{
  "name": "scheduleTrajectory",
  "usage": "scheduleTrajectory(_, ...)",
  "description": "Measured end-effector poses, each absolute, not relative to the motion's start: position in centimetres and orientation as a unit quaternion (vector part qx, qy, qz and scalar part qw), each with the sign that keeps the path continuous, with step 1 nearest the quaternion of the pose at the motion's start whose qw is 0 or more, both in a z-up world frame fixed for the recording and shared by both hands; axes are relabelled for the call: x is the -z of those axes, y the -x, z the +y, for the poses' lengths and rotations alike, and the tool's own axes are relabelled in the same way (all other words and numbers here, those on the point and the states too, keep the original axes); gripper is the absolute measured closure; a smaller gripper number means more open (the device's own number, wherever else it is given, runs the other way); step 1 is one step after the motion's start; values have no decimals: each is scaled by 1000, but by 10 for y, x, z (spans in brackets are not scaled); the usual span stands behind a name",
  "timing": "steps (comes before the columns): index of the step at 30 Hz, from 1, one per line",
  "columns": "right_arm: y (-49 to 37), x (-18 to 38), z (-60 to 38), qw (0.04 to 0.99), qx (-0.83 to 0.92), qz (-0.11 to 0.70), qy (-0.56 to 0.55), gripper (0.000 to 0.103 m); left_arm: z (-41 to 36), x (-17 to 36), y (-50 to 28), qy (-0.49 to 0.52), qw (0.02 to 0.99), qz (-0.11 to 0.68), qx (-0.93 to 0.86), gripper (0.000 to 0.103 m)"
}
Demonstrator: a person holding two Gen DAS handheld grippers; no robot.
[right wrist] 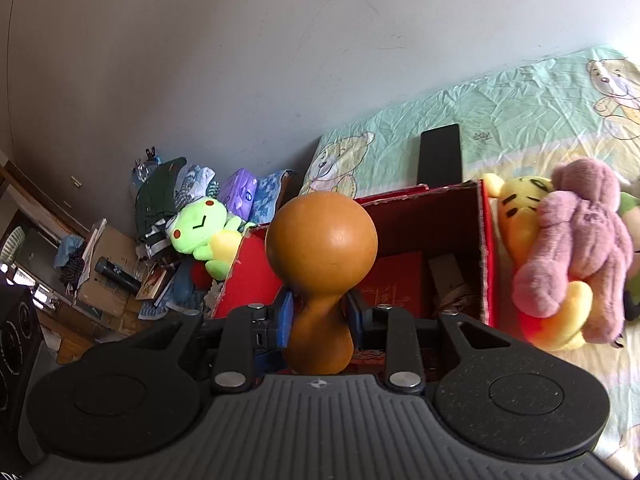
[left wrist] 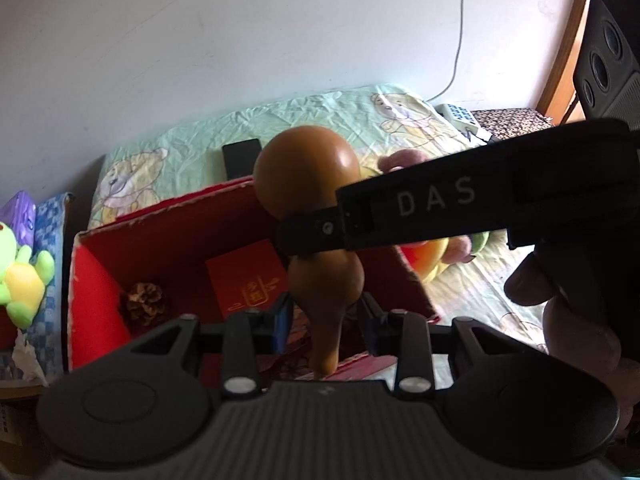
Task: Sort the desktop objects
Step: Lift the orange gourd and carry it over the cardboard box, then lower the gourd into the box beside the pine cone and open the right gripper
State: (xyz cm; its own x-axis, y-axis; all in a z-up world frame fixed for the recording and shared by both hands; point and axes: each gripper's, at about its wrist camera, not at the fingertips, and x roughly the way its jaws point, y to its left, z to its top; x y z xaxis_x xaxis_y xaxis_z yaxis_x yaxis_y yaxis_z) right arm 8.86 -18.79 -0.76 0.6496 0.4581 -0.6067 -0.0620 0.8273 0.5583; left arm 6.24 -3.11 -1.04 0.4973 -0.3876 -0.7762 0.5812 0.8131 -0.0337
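A brown gourd [right wrist: 322, 240] hangs over the open red box [right wrist: 486, 260], big bulb away from me. My right gripper [right wrist: 319, 316] is shut on its narrow waist. In the left wrist view the right gripper [left wrist: 312, 236] crosses from the right as a black bar and clamps the gourd [left wrist: 306, 168] at the waist. My left gripper [left wrist: 325, 312] stands open, with its fingers close on either side of the gourd's small lower bulb and slim gaps showing. Inside the box [left wrist: 100, 280] lie a pine cone [left wrist: 144, 304] and a red booklet [left wrist: 248, 280].
Pink and yellow plush toys [right wrist: 560, 256] lie right of the box on the bear-print sheet [right wrist: 520, 104]. A green plush [right wrist: 200, 232] sits left of it amid clutter. A black phone [right wrist: 439, 152] lies behind the box. A hand [left wrist: 568, 312] and a speaker [left wrist: 612, 52] are at right.
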Motion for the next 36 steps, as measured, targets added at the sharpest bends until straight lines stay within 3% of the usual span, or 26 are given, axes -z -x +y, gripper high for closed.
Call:
scheduleTrajectory(23,-211,104,-108,780,-172,567,-203,72,40,106,-160,-61,799,568,188,70)
scheduleTrajectory(30,-222,106,-96,799,-153,572,-107,72,33,114,-177,-58,784,587,192,69)
scheduleTrajectory(36,-221,114,-109,790,-162,572,-152,74,27,121,-184,-77,782,591,184,67)
